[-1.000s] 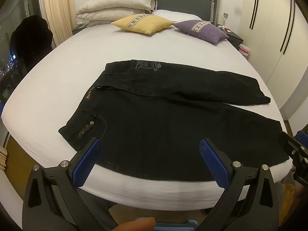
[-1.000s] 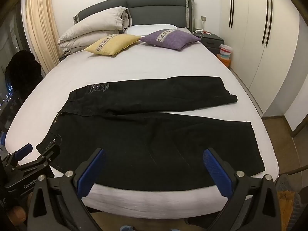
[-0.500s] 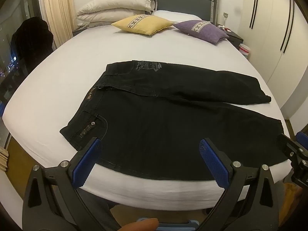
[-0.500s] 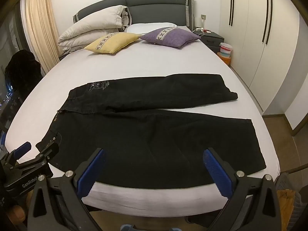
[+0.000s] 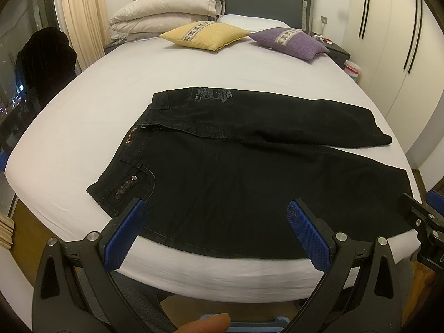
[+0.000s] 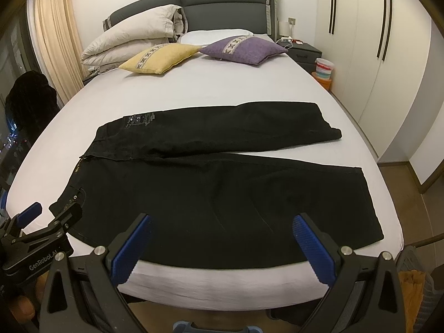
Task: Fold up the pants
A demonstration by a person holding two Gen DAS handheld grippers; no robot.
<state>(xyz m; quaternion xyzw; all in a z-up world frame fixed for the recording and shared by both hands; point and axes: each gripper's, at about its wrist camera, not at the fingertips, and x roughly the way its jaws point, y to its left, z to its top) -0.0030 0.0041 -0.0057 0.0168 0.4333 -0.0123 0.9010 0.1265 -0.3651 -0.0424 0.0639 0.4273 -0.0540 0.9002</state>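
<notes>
Crosswise ahead lie the black jeans point(image 5: 249, 172), waistband nearer the left gripper point(image 5: 216, 230), hems nearer the right gripper point(image 6: 222, 238); both gape empty.

Each black plastic left gripper point(image 5: 216, 230) and right gripper point(image 6: 220, 242) arm is a cut-out triangular frame with silver screw heads, tipped by blue knurled pads point(image 5: 308, 238) — white "GenRobot.AI" lettering marks one side.

print on pants point(image 5: 212, 95) too small to read; right gripper point(image 5: 424, 219) cut off by frame edge.
</notes>
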